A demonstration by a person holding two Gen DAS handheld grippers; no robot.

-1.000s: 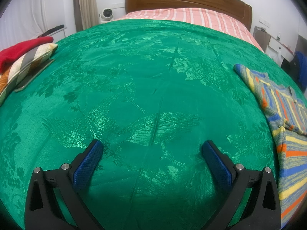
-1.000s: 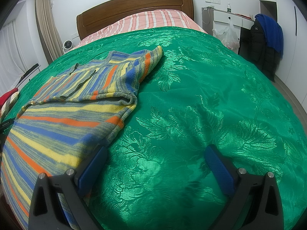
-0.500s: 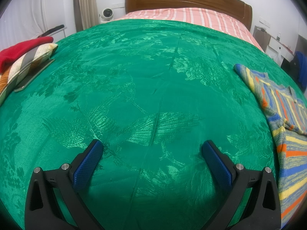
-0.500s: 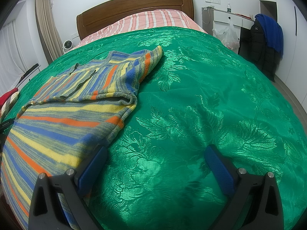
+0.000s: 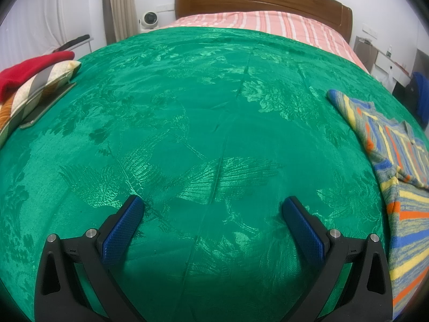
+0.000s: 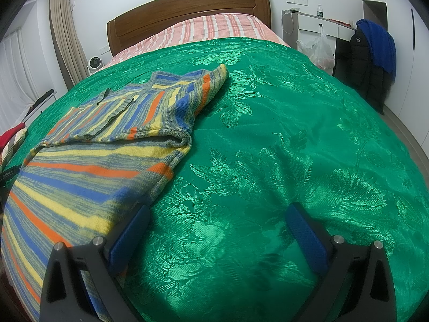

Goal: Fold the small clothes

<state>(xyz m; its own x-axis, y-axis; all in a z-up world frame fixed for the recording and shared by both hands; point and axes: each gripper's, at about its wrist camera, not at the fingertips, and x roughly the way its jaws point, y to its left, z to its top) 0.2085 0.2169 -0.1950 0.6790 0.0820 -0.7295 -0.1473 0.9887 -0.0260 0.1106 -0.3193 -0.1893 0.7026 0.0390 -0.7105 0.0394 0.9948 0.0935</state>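
Observation:
A striped knit sweater (image 6: 102, 145) in blue, yellow, orange and grey lies on the green bedspread (image 6: 268, 139), with one sleeve folded across its chest. In the left wrist view the same sweater (image 5: 396, 161) runs along the right edge. My right gripper (image 6: 217, 214) is open just above the bedspread, its left finger (image 6: 128, 236) over the sweater's lower right edge; nothing sits between the pads. My left gripper (image 5: 213, 206) is open over the bare green bedspread (image 5: 187, 120), well to the left of the sweater.
A wooden headboard (image 6: 187, 10) and pink striped sheet (image 6: 214, 26) are at the far end. A red garment on a patterned pillow (image 5: 32, 80) lies at the left edge. A dark jacket with blue cloth (image 6: 375, 53), a plastic bag and a white desk stand on the right.

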